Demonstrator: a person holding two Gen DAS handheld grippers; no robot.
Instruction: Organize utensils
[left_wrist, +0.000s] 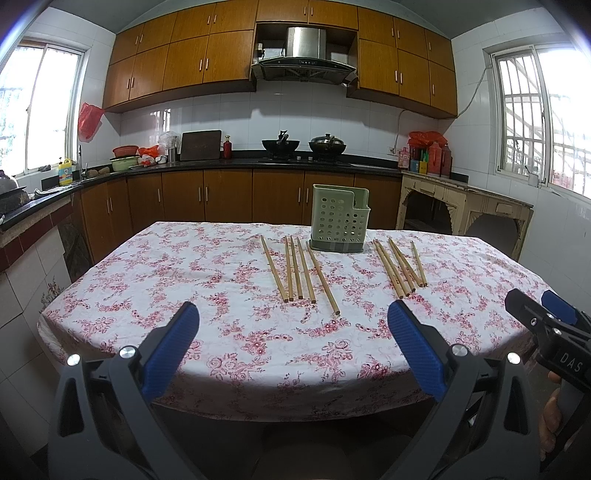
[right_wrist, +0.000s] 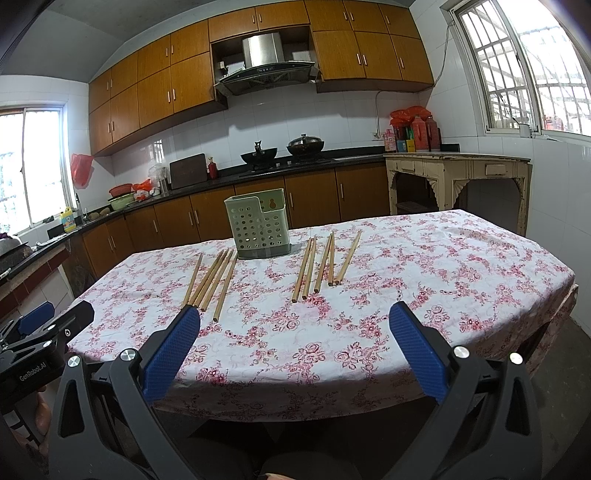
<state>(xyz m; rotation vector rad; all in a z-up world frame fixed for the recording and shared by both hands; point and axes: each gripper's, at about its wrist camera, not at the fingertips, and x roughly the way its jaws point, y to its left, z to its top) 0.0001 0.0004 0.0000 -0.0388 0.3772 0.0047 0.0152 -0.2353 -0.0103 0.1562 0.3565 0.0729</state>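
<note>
Chopsticks of pale wood lie in two loose groups of five, one (left_wrist: 295, 271) left and one (left_wrist: 400, 267) right of the perforated pale-green plastic utensil holder (left_wrist: 340, 223) on the floral-clothed worktop (left_wrist: 221, 295); none is in the holder, so sorting appears unstarted. Left claw (left_wrist: 293, 345) and right claw (right_wrist: 294, 347) hover spread and empty over the near edge.

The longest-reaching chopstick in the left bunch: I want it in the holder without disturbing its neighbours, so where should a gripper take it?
Grip that chopstick near its close end, which juts past the others. Bring the open left gripper down from above, fingers straddling it, since it lies flat on the tablecloth.
</note>
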